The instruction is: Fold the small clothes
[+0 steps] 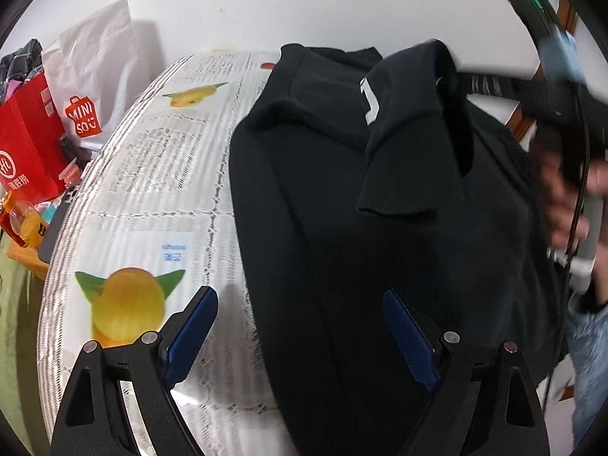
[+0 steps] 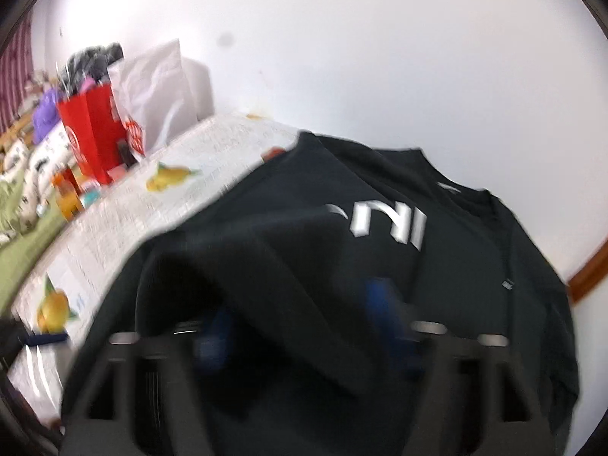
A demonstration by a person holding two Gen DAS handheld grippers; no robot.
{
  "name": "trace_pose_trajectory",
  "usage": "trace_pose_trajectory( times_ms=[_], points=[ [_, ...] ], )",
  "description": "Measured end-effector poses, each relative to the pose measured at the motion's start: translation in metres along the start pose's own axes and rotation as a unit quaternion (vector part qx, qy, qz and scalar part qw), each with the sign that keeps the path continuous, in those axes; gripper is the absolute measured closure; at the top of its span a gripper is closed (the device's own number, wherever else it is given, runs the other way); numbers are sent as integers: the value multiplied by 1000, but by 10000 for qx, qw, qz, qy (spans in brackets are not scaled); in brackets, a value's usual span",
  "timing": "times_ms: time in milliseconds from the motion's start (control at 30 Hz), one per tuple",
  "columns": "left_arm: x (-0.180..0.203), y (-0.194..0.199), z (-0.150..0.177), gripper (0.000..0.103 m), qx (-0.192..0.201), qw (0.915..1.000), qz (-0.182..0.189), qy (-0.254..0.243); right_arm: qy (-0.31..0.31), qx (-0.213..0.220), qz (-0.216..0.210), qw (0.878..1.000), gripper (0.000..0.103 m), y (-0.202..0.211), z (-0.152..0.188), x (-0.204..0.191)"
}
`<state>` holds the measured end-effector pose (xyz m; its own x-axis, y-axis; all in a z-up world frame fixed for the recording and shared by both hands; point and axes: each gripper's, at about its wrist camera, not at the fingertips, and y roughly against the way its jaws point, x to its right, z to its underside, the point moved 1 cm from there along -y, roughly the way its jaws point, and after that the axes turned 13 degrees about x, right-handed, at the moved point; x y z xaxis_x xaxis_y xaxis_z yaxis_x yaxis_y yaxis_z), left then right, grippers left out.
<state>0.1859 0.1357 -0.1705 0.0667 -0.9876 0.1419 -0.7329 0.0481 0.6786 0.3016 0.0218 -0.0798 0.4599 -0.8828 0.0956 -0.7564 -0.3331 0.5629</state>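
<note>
Gaping left jaws: the left gripper (image 1: 300, 338) is spread wide, its blue pads (image 1: 192, 332) well apart and gripping nothing; one finger sits over the tablecloth, the other over the near hem of the garment.
Right jaws: blurred by motion. The right gripper (image 2: 304, 326) shows blue pads (image 2: 380, 304) on either side of a raised fold of dark cloth, with a wide gap between them; whether they actually pinch the cloth I cannot tell.
Right gripper seen from the left wrist: dark body (image 1: 547, 102) at upper right, a sleeve draped from its tip, the person's hand (image 1: 570, 205) on the handle, smeared by blur.
Garment: black sweatshirt (image 1: 334, 197) spread on the table with the collar toward the wall; one sleeve (image 1: 410, 144) lifted and carried across the chest, cuff hanging down.
Lettering: white print on the chest (image 2: 383, 224), partly covered by the sleeve.
Table: cloth with printed text and yellow fruit pictures (image 1: 152, 174); the sweatshirt covers its right part.
Beyond the table edge: red paper bag (image 1: 26, 152), white Miniso bag (image 1: 95, 68), an orange drink bottle (image 1: 28, 224), green bedding (image 2: 22, 258).
Backdrop: plain white wall (image 2: 342, 57).
</note>
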Motion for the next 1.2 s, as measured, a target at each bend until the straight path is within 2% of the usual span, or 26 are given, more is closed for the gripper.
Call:
trace_pose_trajectory(
  times_ms=[67,133,233,300,400,433,467,500,600,733,800,833,867,900,1000,1100,1167,1200],
  points=[
    [1,-5,7,17,-94,9998,-170,0,-630,202,-44,9978,97,5,-4,26],
    [2,-3,8,17,-17,9997,-246,-22,-1159,499,178,9918,97,19,0,61],
    [2,-5,9,17,-58,9996,-276,-46,-1632,543,628,9831,96,33,17,111],
    [4,-7,10,17,-59,9994,-316,-127,-1938,392,900,9761,94,41,38,148],
    [5,-9,10,17,-55,9991,-380,-191,-2025,-61,1169,9723,71,44,67,181],
    [6,-10,10,17,-56,9990,-398,-202,-2000,-221,1227,9718,59,47,78,188],
    [6,-11,10,17,-54,9989,-419,-207,-1962,-314,1246,9721,51,50,87,192],
    [6,-10,10,17,-56,9988,-436,-211,-1893,-406,1254,9730,50,54,95,193],
    [4,-10,10,17,-88,9990,-416,-168,-1547,-612,1412,9759,49,70,111,190],
    [2,-4,6,17,-7,9998,-215,6,-874,-371,1706,9807,49,98,108,167],
    [5,0,4,17,60,9996,-281,-70,-826,-103,1596,9837,45,108,93,152],
    [6,0,2,17,85,9993,-344,-129,-843,4,1302,9879,37,110,86,142],
    [8,-2,1,17,109,9989,-421,-180,-852,37,1072,9906,29,107,83,132],
    [9,-4,-1,17,121,9986,-469,-208,-882,65,838,9926,26,101,79,123],
    [10,-9,-2,17,97,9987,-482,-167,-750,-115,417,9962,25,63,71,86],
    [10,-13,-2,17,60,9989,-462,-91,-524,-398,323,9973,25,27,73,63],
    [10,-13,-1,17,71,9991,-425,-62,-285,-745,388,9961,25,5,76,55],
    [10,-13,-1,17,72,9991,-403,-55,-237,-773,443,9957,26,-2,78,53]
  ],
)
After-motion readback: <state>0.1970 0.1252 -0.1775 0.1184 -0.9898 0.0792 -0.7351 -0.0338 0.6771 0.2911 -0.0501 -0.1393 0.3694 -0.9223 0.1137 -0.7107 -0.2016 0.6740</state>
